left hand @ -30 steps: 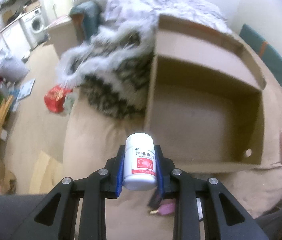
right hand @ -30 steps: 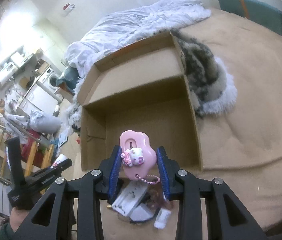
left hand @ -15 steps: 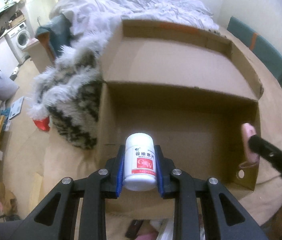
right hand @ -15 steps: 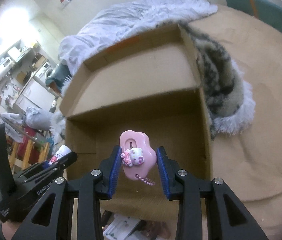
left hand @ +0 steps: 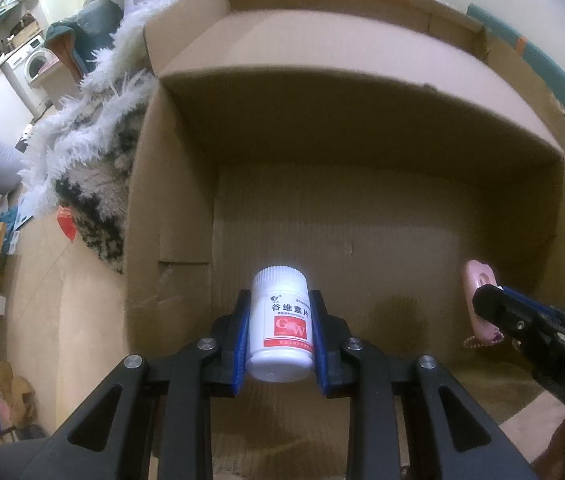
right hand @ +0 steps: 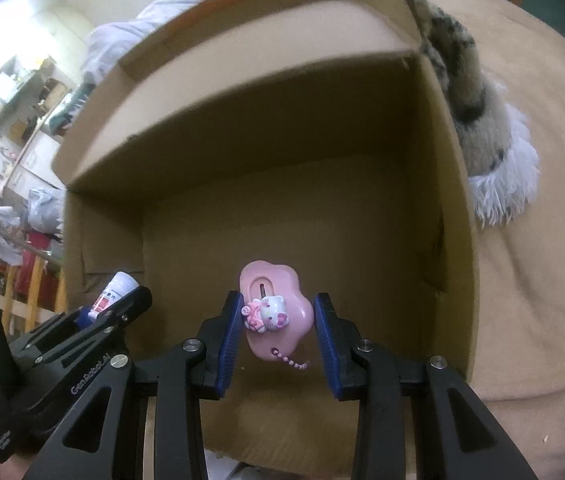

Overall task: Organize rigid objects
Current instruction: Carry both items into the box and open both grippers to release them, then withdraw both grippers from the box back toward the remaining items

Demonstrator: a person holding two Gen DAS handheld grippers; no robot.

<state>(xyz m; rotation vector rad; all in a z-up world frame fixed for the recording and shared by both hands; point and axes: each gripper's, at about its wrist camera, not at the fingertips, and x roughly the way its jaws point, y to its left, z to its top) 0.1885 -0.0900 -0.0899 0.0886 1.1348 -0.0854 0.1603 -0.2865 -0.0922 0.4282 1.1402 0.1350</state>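
Left of the cardboard box (left hand: 170, 184): shaggy white-and-dark throw (left hand: 94, 152) on the tan bed cover (left hand: 82, 320), not part of the sorting. Box itself stands open, flaps up, floor bare as far as either view shows; nothing deposited in it yet. Left gripper (left hand: 280, 334) pinches a white pill bottle (left hand: 280, 328) between its blue pads, cap pointing away, bottle hanging above the near-left part of the box floor, not resting on it. Further right, right gripper (right hand: 278, 330) clamps a pink cloud-shaped charm (right hand: 272, 314) with a small cat figure and bead chain, also held over the box interior, near-right side; seen edge-on from the left wrist view. Judgement: both pick-ups done, both items carried inside the box mouth, neither released. Left to do: lower each to the floor, let go, withdraw. Whether more loose items wait outside the box cannot be told from these views.
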